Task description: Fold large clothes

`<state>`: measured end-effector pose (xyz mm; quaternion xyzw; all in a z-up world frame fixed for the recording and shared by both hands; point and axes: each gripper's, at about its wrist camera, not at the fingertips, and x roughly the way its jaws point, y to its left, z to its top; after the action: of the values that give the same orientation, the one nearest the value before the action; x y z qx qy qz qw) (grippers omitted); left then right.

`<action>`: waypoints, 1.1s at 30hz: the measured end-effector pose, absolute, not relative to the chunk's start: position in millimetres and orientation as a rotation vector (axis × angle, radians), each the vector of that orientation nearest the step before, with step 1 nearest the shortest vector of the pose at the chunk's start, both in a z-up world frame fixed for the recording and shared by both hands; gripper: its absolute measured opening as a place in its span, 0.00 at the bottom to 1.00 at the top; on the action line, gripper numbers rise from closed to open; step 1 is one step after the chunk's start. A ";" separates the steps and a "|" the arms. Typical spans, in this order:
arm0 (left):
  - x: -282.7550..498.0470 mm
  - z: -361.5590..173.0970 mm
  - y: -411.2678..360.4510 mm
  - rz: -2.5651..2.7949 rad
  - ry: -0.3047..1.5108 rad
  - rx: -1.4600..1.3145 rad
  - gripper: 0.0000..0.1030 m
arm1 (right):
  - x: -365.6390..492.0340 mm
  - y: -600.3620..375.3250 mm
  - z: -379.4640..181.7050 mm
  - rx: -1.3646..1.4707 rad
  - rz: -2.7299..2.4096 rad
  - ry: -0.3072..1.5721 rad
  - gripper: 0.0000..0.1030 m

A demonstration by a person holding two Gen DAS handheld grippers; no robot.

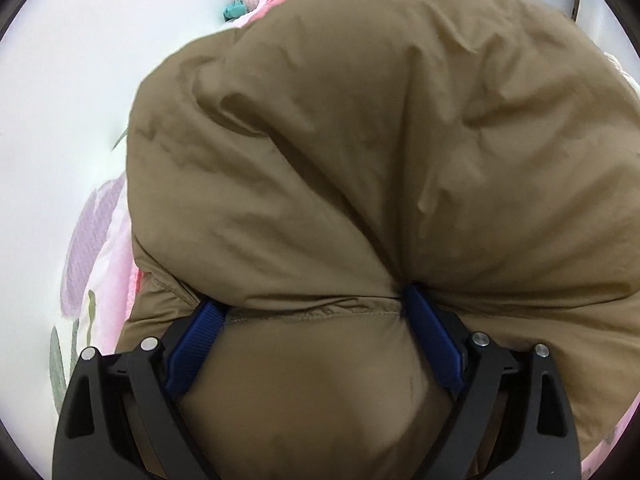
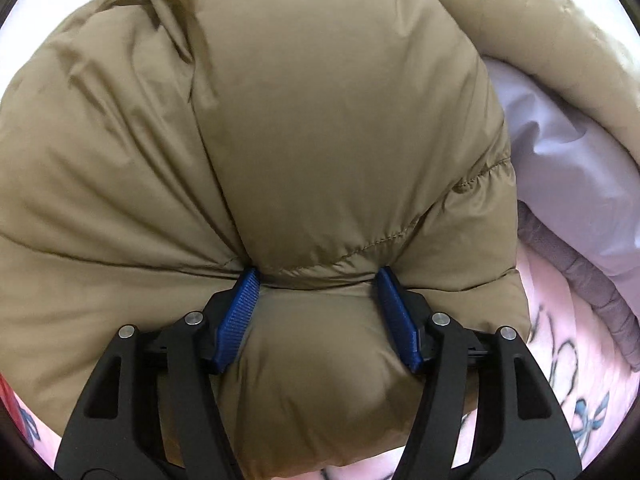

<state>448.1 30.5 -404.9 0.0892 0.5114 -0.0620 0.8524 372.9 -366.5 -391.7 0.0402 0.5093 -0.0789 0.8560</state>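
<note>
A puffy olive-brown padded jacket [image 1: 360, 152] fills most of the left wrist view and also fills the right wrist view [image 2: 280, 120]. My left gripper [image 1: 314, 304] is shut on a thick fold of the jacket, its blue pads [image 1: 428, 328] pressed into the padding at a stitched seam. My right gripper [image 2: 318, 280] is likewise shut on a bulging fold of the jacket, blue pads [image 2: 240, 312] squeezing it on both sides. The jacket bunches up and hides what lies under it.
A white floral bedsheet [image 1: 60, 120] lies to the left. Pink fabric and a teal item [image 1: 236, 8] sit at the far end. A pink printed blanket [image 2: 568, 360], a grey cloth [image 2: 580, 276] and pale lilac fabric [image 2: 560, 140] lie to the right.
</note>
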 end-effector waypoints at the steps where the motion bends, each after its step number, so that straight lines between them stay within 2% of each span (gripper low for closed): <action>1: 448.5 -405.8 30.3 -0.127 1.078 0.187 0.87 | 375.2 -366.8 -391.7 0.083 -0.168 1.076 0.57; 2: 448.6 -405.9 30.1 -0.125 1.075 0.188 0.87 | 377.2 -367.1 -391.3 0.079 -0.176 1.079 0.57; 5: 443.6 -400.5 28.6 -0.113 1.036 0.205 0.88 | 385.8 -371.2 -390.8 0.067 -0.214 1.097 0.67; 7: 435.0 -392.4 30.2 -0.115 1.010 0.227 0.88 | 390.4 -377.4 -387.8 0.065 -0.245 1.113 0.83; 8: 431.7 -387.4 31.6 -0.120 1.004 0.238 0.88 | 392.5 -381.3 -384.7 0.076 -0.250 1.123 0.85; 13: 403.6 -346.1 66.5 -0.121 0.887 0.239 0.88 | 387.4 -368.1 -355.1 -0.036 -0.252 1.016 0.84; 17: 412.3 -327.3 124.0 -0.118 0.893 0.102 0.95 | 373.9 -346.1 -324.7 -0.079 -0.231 0.919 0.84; 22: 468.3 -362.3 189.2 -0.284 1.116 -0.250 0.95 | 357.8 -323.3 -302.6 -0.038 -0.193 0.878 0.84; 33: 498.3 -429.7 182.6 -0.386 1.299 -0.409 0.95 | 342.5 -265.6 -269.5 -0.074 -0.107 0.809 0.86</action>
<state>498.3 182.6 -429.7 -0.1878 0.5965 -0.1771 0.7600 342.5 -265.6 -269.5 -0.0359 0.3933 -0.0522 0.9172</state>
